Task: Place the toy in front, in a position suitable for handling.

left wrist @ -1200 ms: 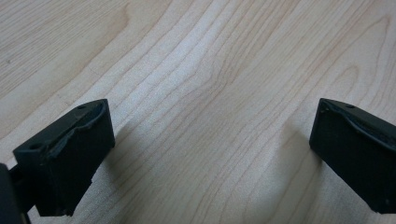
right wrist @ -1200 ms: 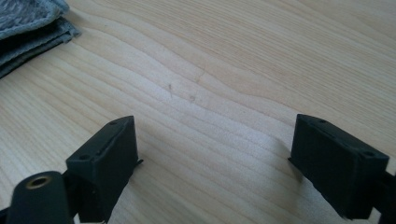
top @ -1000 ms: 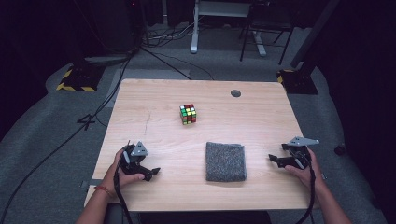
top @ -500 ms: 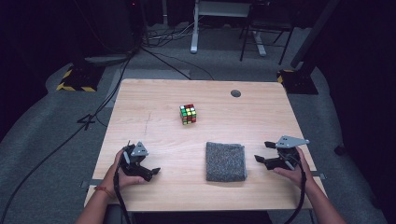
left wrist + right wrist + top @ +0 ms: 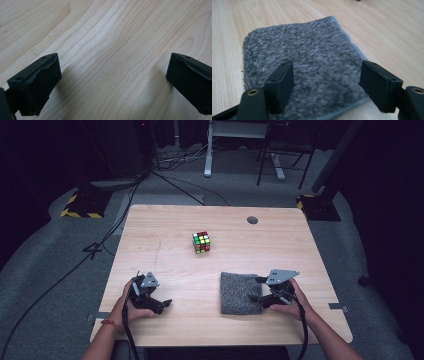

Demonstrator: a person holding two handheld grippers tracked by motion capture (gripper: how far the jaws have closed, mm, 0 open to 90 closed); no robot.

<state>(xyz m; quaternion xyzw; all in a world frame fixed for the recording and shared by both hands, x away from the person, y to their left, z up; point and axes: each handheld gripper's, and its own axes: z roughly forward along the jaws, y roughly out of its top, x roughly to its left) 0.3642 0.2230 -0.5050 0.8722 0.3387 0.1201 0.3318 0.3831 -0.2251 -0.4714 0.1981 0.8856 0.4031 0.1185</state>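
High view shows the right tongs (image 5: 260, 289), jaws parted, poised at the grey cloth's (image 5: 239, 292) right edge near the table (image 5: 165, 225) front, apparently approaching a grasp that calls for closing on it, while the left tongs (image 5: 159, 302) rest released left of the cloth.

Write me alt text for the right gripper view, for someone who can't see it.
The right hand-held gripper hangs open over a fuzzy grey folded cloth, its two black jaws spread wide above the cloth's near edge. The cloth lies flat on a pale wooden table, whose bare top surrounds it on both sides.
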